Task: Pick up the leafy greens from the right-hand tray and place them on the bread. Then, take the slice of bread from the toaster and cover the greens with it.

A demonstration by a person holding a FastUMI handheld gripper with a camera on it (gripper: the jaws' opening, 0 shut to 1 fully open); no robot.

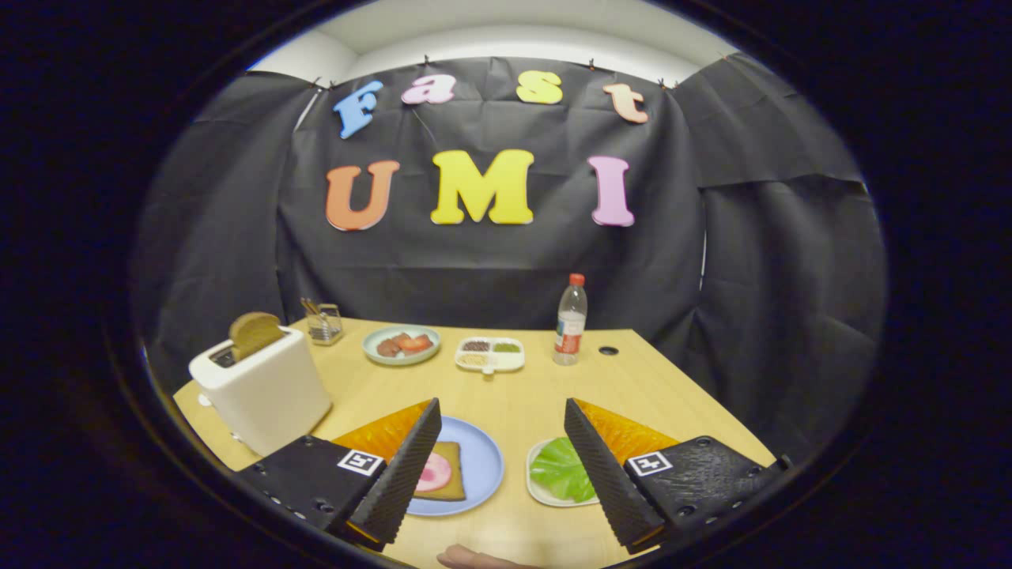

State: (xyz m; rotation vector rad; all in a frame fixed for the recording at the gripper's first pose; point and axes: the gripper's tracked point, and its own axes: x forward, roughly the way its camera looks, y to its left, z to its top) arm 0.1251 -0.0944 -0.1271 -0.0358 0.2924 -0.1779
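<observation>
The leafy greens (560, 469) lie on a small white tray (538, 491), partly behind my right finger (605, 474). To their left a blue plate (484, 458) holds a slice of bread (449, 474) with a pink round topping (433, 472), half hidden by my left finger (403, 474). A white toaster (265, 391) stands on the table's left side with a brown bread slice (254, 332) sticking up from its slot. My gripper (502, 419) hovers open above the near table, with nothing between its fingers.
At the back of the wooden table (545, 395) sit a green plate of red and brown food (401, 344), a white divided dish (490, 354), a clear bottle with a red cap (570, 320) and a small wire holder (323, 322). A fingertip (474, 559) shows near me.
</observation>
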